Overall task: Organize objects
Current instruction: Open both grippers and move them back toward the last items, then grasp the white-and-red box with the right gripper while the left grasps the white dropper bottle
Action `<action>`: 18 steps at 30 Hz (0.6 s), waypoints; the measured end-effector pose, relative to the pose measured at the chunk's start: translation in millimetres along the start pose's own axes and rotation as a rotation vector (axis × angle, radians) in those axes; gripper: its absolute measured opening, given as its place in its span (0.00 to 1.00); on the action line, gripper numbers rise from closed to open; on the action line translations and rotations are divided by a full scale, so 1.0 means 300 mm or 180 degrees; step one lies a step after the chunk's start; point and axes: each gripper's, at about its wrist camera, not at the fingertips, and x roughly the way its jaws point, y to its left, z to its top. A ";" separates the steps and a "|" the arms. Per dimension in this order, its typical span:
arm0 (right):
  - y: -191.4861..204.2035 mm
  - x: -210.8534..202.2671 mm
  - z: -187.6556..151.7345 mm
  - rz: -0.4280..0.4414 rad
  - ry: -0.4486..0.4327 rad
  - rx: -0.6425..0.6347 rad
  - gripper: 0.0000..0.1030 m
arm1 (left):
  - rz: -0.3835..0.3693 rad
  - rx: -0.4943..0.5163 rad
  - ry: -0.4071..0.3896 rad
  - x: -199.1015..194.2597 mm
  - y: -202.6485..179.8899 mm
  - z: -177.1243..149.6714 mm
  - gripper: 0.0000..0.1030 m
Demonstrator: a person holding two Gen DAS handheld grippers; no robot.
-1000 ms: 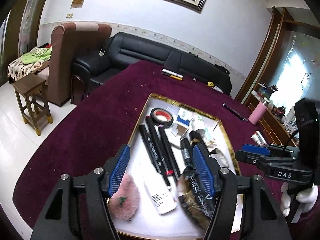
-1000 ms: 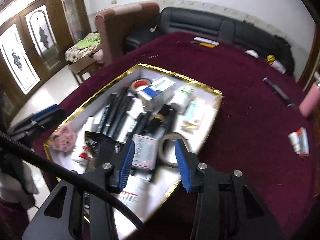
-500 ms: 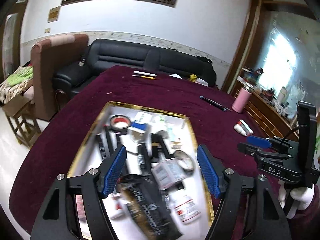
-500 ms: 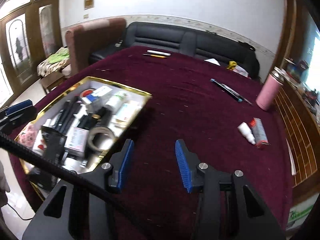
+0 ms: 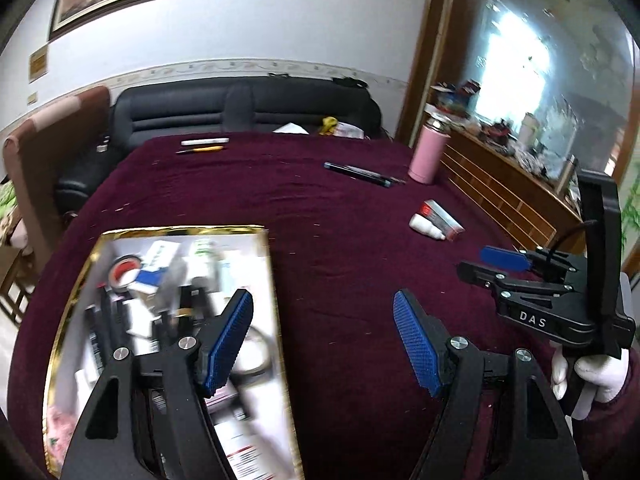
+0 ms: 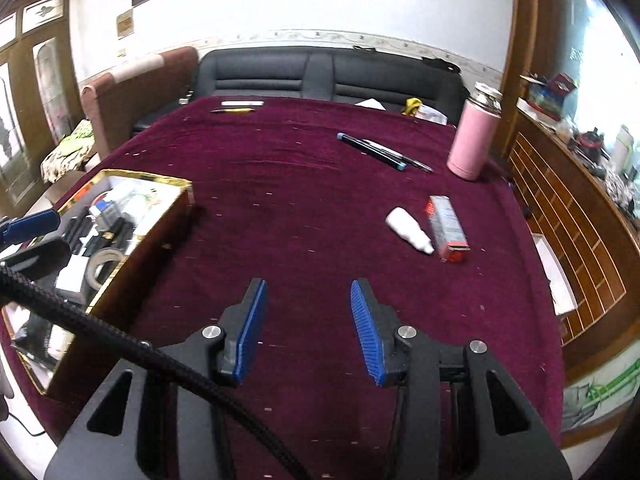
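Observation:
A gold-rimmed tray (image 5: pixel 272 280) full of pens, tape rolls and small boxes sits on the maroon tablecloth; it also shows at the left of the right wrist view (image 6: pixel 160 216). My left gripper (image 5: pixel 322 338) is open and empty over the tray's right edge. My right gripper (image 6: pixel 306 328) is open and empty above bare cloth. A white bottle (image 6: pixel 408 230) and a red-and-grey box (image 6: pixel 446 226) lie side by side ahead of it, seen also in the left wrist view (image 5: pixel 426 225). Dark pens (image 6: pixel 378 152) lie farther back.
A pink flask (image 6: pixel 474 136) stands at the table's far right edge. A white marker (image 6: pixel 242 103) and a yellow pen (image 6: pixel 232 111) lie at the far edge by the black sofa (image 6: pixel 320 74). A wooden cabinet (image 6: pixel 568 208) stands on the right.
Both grippers have swung right, away from over the tray towards the open cloth. The bottle and box have come into view. Both stay open and empty.

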 end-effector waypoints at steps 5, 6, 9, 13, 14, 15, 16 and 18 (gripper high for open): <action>-0.082 0.023 -0.005 -0.0048 0.0047 0.0099 0.41 | -0.0105 0.0164 0.0111 0.071 -0.103 0.024 0.65; -0.097 0.031 -0.005 -0.0059 0.0059 0.0114 0.41 | -0.0128 0.0194 0.0136 0.086 -0.124 0.028 0.65; -0.134 0.051 -0.006 -0.0083 0.0096 0.0145 0.41 | -0.0173 0.0262 0.0203 0.126 -0.171 0.039 0.65; -0.186 0.086 -0.002 -0.0113 0.0164 0.0167 0.41 | -0.0241 0.0328 0.0277 0.177 -0.220 0.053 0.65; -0.210 0.096 0.003 -0.0141 0.0186 0.0174 0.41 | -0.0259 0.0345 0.0301 0.191 -0.232 0.056 0.65; -0.233 0.102 0.007 -0.0170 0.0192 0.0200 0.41 | -0.0279 0.0362 0.0329 0.205 -0.245 0.057 0.65; -0.264 0.106 0.012 -0.0200 0.0197 0.0246 0.41 | -0.0293 0.0371 0.0344 0.217 -0.251 0.060 0.65; -0.354 0.117 0.026 -0.0240 0.0229 0.0413 0.41 | -0.0333 0.0390 0.0380 0.236 -0.265 0.059 0.65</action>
